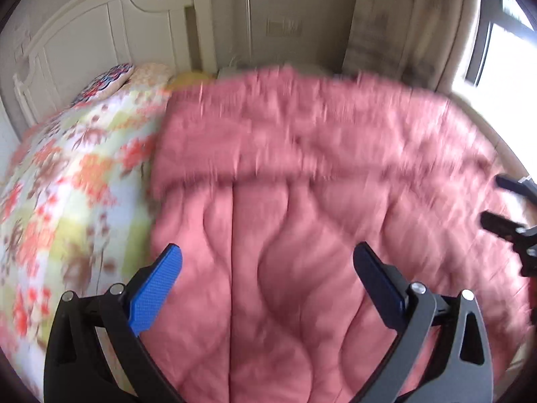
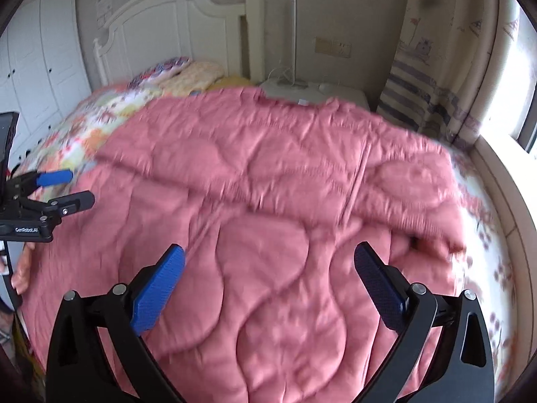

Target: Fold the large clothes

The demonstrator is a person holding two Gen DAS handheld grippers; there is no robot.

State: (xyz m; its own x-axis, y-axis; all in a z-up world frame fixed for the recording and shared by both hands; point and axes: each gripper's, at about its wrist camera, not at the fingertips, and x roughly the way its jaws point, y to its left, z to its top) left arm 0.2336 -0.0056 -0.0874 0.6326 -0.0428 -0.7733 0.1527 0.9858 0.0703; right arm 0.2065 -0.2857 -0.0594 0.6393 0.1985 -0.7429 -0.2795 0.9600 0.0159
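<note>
The pink quilted garment [image 2: 268, 201] lies spread across the bed, its upper part folded down over the lower part so that a long fold edge runs across it from side to side. A neckline with a small white label shows at its far edge in the right wrist view. The fabric is puffy, stitched in wavy lines, and a straight seam runs down its middle in the left wrist view.

My right gripper [image 2: 268, 282] hangs above the near part of the garment with its blue pads spread wide and only fabric showing far below the gap; it grips nothing. My left gripper [image 1: 266, 280] is likewise wide apart over the garment's near left portion, empty. Each gripper shows in the other's camera: the left one at the left edge of the right wrist view, the right one at the right edge of the left wrist view, both off to the sides of the garment. Part of my hand [image 2: 23, 268] shows low at the left of the right wrist view, by the garment's edge.

Under the garment lies a floral bedspread [image 1: 67, 184] in orange, green and white. Pillows [image 2: 188, 70] sit at the head of the bed against a white headboard [image 2: 161, 23]. A curtain [image 2: 436, 67] hangs at the right beside a bright window [image 1: 503, 50]. A white wardrobe [image 2: 37, 60] stands at the left.
</note>
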